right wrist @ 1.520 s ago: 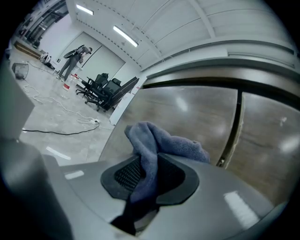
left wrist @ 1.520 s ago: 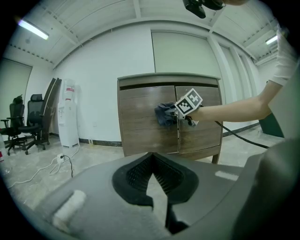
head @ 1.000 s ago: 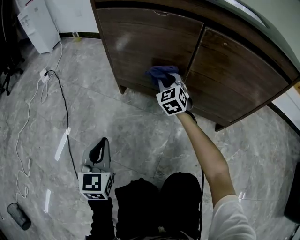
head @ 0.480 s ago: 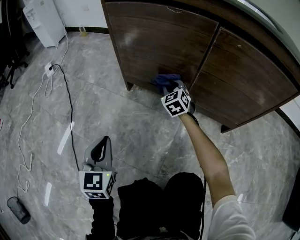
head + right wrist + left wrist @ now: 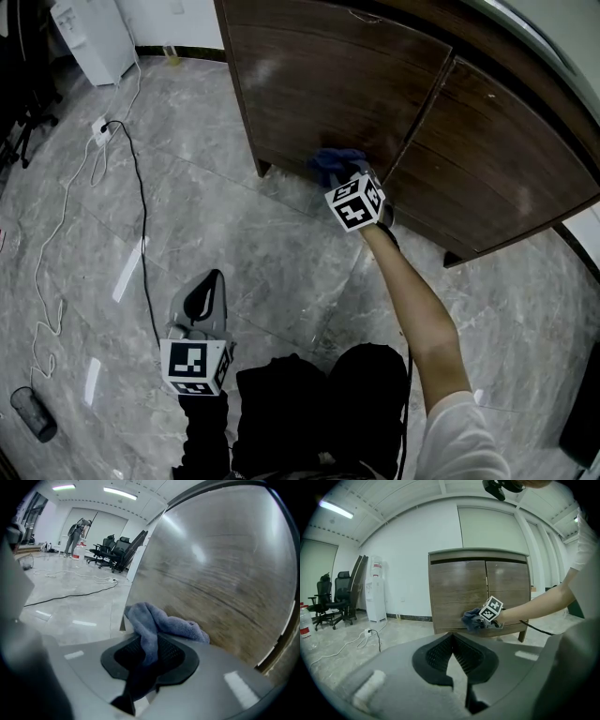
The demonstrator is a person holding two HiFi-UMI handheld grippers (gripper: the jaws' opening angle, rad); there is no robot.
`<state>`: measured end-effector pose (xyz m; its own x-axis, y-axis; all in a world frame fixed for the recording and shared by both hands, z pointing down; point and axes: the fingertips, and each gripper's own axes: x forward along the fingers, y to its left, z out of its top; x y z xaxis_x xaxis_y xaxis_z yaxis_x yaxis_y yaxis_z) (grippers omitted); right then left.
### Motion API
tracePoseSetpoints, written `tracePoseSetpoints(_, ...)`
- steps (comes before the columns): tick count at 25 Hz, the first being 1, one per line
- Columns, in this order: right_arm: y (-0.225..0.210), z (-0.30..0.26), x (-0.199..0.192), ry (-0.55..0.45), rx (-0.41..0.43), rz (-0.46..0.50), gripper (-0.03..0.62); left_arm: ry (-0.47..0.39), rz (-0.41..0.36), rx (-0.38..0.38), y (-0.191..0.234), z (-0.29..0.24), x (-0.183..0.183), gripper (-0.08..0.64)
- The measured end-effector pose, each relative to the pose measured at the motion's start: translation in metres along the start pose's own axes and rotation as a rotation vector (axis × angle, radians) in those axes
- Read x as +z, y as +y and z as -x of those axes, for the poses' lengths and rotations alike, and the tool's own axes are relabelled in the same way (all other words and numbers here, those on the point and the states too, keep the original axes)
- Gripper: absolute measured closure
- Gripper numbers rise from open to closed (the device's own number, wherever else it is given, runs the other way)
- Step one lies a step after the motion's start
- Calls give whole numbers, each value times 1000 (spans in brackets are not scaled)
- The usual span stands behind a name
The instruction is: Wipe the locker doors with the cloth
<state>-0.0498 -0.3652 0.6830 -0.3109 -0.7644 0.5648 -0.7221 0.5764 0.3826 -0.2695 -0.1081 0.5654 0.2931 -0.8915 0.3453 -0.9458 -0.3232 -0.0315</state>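
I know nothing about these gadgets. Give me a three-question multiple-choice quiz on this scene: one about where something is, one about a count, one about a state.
1. Where is the cloth pressed?
A. on the floor
B. low on the locker's left door
C. on the locker's top

2. How many doors does the front of the locker show?
A. one
B. two
C. four

3. What is the right gripper doing?
A. hanging open and empty
B. holding a bottle
C. clamped on the cloth

Answers:
1 B: the blue cloth sits against the left door near its lower edge.
2 B: the left gripper view shows two doors side by side.
3 C: in the right gripper view, the cloth runs between its jaws.
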Motion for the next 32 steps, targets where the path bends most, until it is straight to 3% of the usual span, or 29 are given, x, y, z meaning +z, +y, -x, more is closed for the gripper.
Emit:
tracePoseSetpoints(20,-57,76,136,-244,-112,17,502,-10,19,7,1,6,4,560)
tracePoseSetpoints(32,-95,128,233,-387,-171,108,502,-17,24,2,0,8,9,559)
